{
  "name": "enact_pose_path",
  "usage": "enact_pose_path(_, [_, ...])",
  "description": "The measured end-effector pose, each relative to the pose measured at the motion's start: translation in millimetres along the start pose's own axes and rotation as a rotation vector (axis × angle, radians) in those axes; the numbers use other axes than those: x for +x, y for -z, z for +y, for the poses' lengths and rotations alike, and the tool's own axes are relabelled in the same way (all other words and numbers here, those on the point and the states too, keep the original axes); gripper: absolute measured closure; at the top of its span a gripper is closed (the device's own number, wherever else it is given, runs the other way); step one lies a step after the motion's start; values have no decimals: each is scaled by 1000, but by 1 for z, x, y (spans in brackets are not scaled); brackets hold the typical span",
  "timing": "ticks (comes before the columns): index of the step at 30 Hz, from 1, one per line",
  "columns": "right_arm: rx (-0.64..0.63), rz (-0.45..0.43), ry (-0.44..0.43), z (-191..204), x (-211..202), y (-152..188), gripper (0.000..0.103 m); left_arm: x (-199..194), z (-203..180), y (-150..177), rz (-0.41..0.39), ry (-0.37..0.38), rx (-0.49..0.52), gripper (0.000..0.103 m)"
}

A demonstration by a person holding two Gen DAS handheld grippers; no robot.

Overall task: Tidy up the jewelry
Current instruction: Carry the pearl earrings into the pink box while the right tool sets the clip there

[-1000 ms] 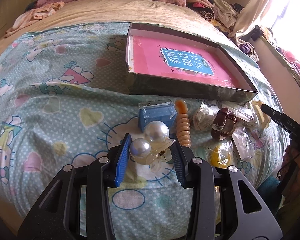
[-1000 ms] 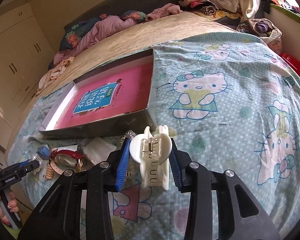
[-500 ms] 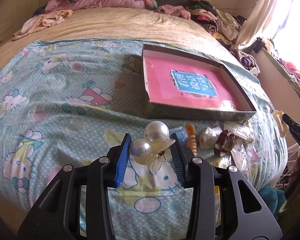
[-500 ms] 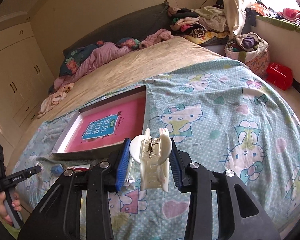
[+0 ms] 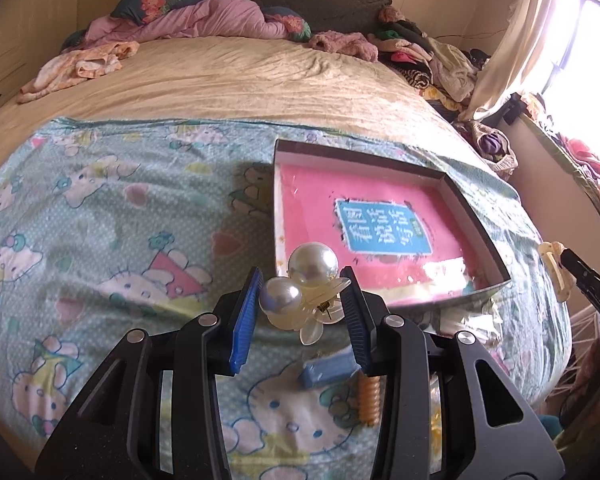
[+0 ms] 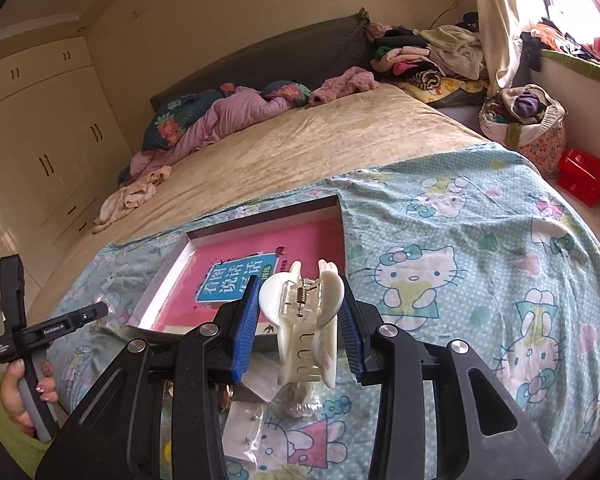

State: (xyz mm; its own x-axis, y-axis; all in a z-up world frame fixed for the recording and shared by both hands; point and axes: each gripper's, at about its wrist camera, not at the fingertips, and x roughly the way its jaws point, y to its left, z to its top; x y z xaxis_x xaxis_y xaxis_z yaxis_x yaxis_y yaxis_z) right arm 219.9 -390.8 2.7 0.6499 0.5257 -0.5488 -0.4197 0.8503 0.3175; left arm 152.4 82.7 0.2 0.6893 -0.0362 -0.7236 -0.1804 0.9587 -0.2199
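Note:
My left gripper [image 5: 298,304] is shut on a clear hair clip with two big pearls [image 5: 304,280], held in the air just short of the near left corner of the shallow box [image 5: 482,236]. The box has a pink bottom with a blue label. My right gripper [image 6: 298,316] is shut on a white claw hair clip [image 6: 306,328], raised above the box's near right corner [image 6: 342,232]. That clip [image 5: 556,272] and the right gripper's tip also show at the right edge of the left wrist view. Below lie a blue block [image 5: 328,370] and an orange spiral tie [image 5: 369,400].
Small plastic bags of jewelry [image 6: 256,404] lie on the cartoon-cat sheet [image 5: 100,240] near the bed's front edge. A hand [image 6: 20,384] grips the left tool's handle at far left. Bedding and clothes pile up at the headboard. A red box [image 6: 582,176] sits on the floor.
Both grippers rose with their clips still held. The box and the loose items on the sheet have dropped lower in both views, and more of the room shows.

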Motion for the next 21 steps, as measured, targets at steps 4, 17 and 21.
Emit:
enact_pose_path(4, [-9, 8, -26, 11, 15, -9, 67, 12, -5, -10, -3, 4, 0, 72])
enact_pose_path(17, [-27, 47, -63, 25, 71, -23, 67, 56, -17, -28, 32, -6, 10, 72])
enact_pose_path(21, [-51, 65, -46, 22, 82, -25, 67, 70, -21, -30, 49, -6, 26, 72])
